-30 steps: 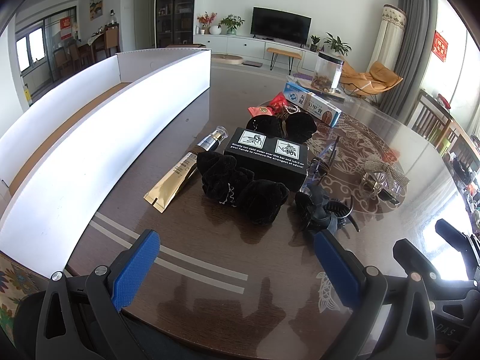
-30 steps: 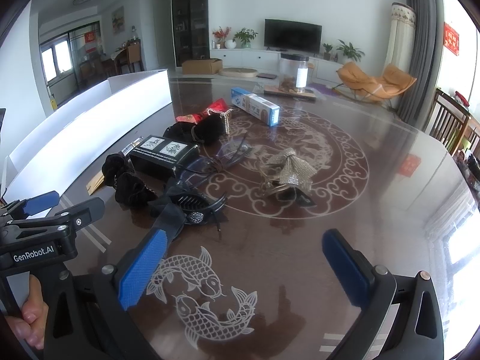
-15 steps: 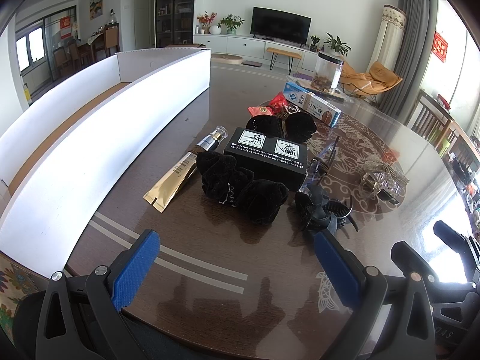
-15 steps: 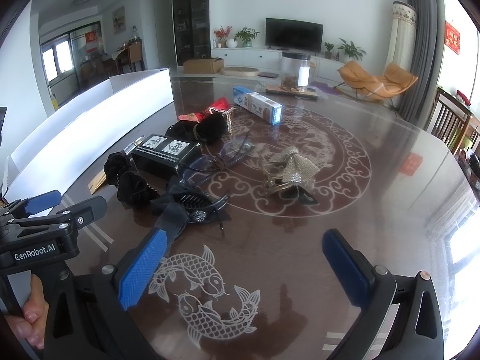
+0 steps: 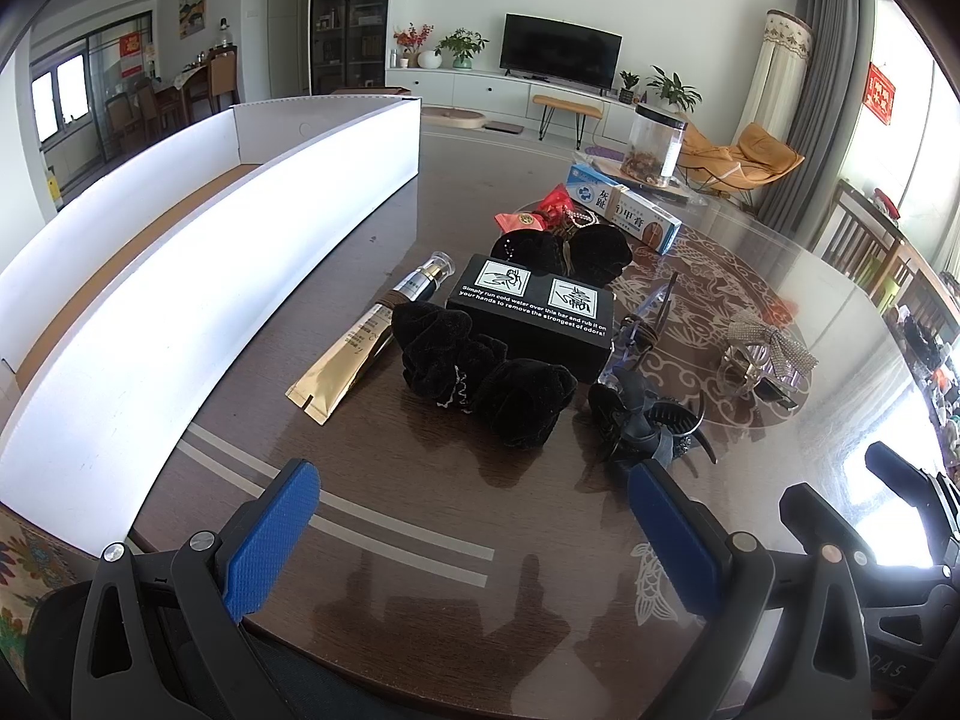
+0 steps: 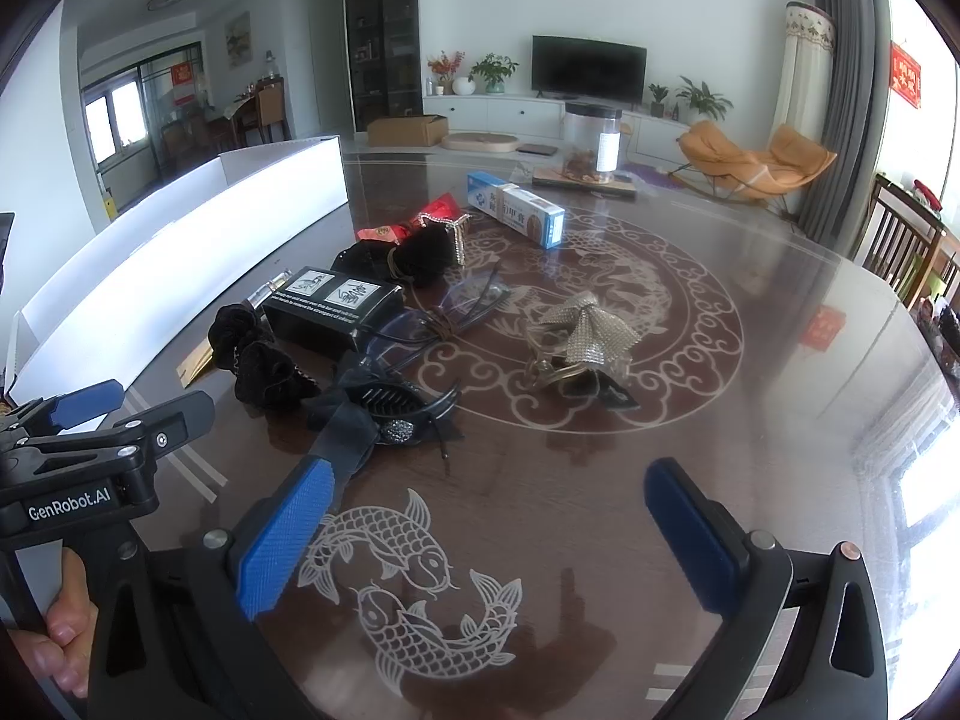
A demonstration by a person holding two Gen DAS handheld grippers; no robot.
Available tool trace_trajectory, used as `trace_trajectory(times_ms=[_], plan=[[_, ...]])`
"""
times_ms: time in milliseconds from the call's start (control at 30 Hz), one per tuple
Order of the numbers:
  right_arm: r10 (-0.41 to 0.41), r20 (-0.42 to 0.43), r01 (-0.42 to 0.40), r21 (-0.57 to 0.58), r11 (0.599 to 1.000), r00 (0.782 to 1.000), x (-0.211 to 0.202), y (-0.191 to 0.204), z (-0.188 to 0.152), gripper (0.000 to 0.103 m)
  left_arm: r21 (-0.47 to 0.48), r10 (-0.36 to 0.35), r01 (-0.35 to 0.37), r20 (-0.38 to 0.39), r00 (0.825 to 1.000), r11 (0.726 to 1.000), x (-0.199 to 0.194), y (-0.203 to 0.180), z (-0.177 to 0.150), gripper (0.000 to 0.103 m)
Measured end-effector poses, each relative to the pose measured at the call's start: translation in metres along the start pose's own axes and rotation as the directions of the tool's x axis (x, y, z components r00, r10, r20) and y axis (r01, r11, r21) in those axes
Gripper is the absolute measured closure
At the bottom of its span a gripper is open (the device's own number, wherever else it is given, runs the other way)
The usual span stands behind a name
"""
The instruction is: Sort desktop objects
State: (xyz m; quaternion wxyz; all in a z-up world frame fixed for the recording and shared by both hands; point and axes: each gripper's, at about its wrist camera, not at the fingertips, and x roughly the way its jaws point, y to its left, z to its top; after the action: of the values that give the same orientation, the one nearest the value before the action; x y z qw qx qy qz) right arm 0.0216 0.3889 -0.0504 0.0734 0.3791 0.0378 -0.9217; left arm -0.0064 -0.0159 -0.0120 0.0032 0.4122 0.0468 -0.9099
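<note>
Clutter sits in a loose cluster mid-table: two black scrunchies (image 5: 483, 375) and (image 5: 561, 252), one black box (image 5: 531, 315) with white print between them, one gold tube (image 5: 366, 348) just left of the box, one dark claw clip (image 5: 645, 420) nearest the right gripper, one pair of clear glasses (image 6: 447, 315), one silver bow clip (image 6: 585, 336), one toothpaste box (image 5: 624, 210) and one red packet (image 5: 543, 213) at the far end. One long white tray (image 5: 198, 276) runs along the left edge. Left gripper (image 5: 468, 534) and right gripper (image 6: 483, 531) both hover low over bare wood, jaws wide apart, holding nothing. Table (image 6: 750, 420) is glossy dark brown, inlaid with a pale round scroll and two fish; behind it a living room with one television, an orange lounger and grey curtains
</note>
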Motion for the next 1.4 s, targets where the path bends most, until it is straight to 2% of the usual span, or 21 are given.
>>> trace_trajectory(times_ms=[1400], plan=[[0.026,-0.031,-0.026,0.007,1.0,0.999,0.0061,0.0012,-0.0017,0.0,-0.004,-0.002,0.002,0.0,1.0,1.0,0.0,0.0004,0.0,0.0]])
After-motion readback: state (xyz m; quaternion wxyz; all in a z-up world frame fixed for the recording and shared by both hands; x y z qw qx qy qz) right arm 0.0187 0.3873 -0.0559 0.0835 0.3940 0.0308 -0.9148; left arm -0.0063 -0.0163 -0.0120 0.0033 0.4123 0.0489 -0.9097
